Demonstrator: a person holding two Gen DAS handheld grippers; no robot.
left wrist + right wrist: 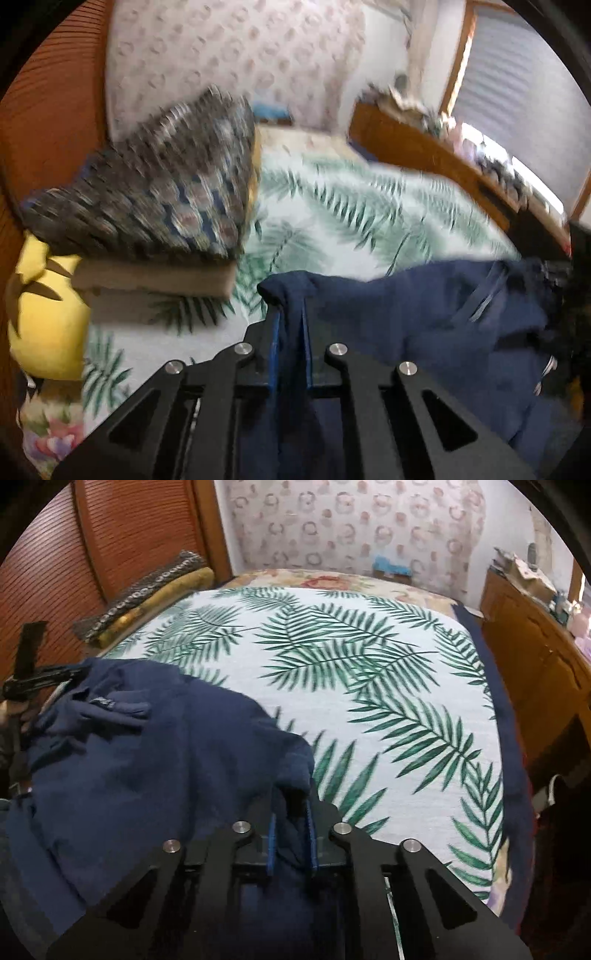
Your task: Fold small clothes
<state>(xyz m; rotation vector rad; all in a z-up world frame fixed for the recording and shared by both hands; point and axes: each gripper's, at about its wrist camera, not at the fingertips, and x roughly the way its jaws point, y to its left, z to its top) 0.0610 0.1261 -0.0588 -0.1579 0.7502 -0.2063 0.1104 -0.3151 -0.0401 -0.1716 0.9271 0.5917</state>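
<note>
A stack of folded textiles, a dark patterned piece on top of beige ones, sits at the left side of the bed near the louvred wooden doors, with a yellow cushion below it in the left wrist view. The navy garment lies bunched on the near left part of the palm-leaf bedspread, one edge pinched in each tool. The left gripper is clamped tight on a raised fold of cloth; the right gripper is likewise closed on a fold. Only the right view shows the wide bare stretch of bedspread and the left tool's black frame beyond the garment; the blurred left view alone shows the cushion and a bright window. Rosette wallpaper backs the bed, and a cluttered wooden cabinet stands along the right.
</note>
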